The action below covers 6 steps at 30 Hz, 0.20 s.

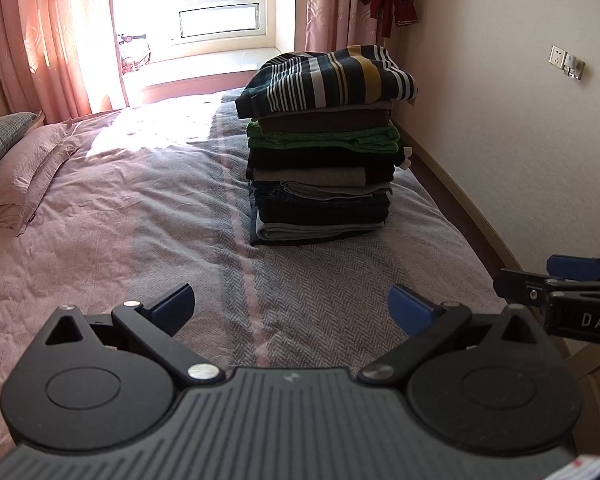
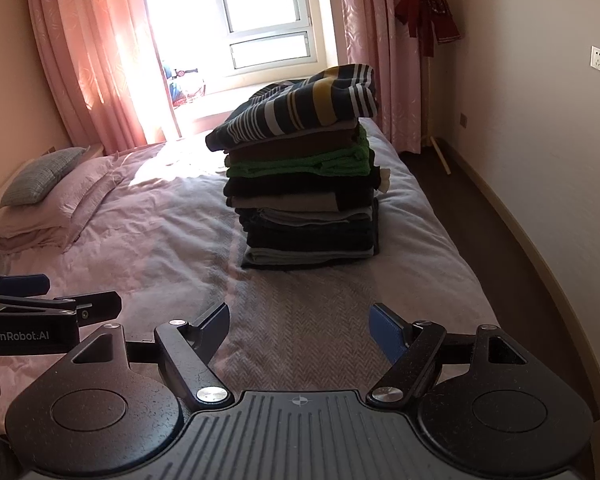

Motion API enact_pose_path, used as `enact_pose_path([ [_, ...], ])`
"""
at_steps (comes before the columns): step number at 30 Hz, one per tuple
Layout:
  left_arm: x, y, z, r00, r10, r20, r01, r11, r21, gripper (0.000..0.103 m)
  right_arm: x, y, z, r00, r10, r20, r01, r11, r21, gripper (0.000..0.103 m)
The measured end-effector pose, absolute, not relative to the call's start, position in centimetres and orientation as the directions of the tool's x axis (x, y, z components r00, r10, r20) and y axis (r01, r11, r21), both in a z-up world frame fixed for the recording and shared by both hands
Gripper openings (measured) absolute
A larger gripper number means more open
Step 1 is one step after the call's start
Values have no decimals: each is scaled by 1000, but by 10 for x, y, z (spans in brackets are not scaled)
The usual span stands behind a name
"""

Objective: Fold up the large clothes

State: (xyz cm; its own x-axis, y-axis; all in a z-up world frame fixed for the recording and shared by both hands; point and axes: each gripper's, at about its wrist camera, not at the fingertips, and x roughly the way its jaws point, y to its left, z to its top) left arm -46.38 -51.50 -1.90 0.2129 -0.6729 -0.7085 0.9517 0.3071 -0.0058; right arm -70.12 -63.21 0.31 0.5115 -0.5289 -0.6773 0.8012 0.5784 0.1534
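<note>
Bed [image 1: 120, 208] carries tall stack [image 1: 324, 152]; striped top [image 1: 328, 80] overhangs. Left gripper [image 1: 290, 306] and right gripper [image 2: 300, 326] are held spread, empty. Stack could be toppled if nudged.

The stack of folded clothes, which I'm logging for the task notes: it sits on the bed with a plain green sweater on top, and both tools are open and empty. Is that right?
Not quite. The top piece of the stack is a striped garment, as the right wrist view shows; the green sweater lies lower down. The rest holds: left tool and right tool open, empty.
</note>
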Motion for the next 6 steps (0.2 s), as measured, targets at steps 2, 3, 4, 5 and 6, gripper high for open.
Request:
enact_pose_path([
  [2,-466,-514,-19,210,-674,-708,953,303,-6,102,-701,-632,3,511,-529,-677,801,578,153,74],
  [3,-467,-515,-19,209,-674,-708,954,301,-6,102,-701,-632,3,511,-530,-677,802,578,153,74],
  [4,-469,-515,-19,208,-674,-709,954,299,-4,102,-701,-631,3,510,-531,-677,802,577,152,74],
  [5,-469,-515,-20,208,-674,-709,955,297,-3,102,-701,-632,3,509,-531,-677,803,577,151,74],
  [6,-470,-516,-20,205,-673,-710,956,294,-3,102,-701,-632,4,509,-532,-677,803,577,150,74],
])
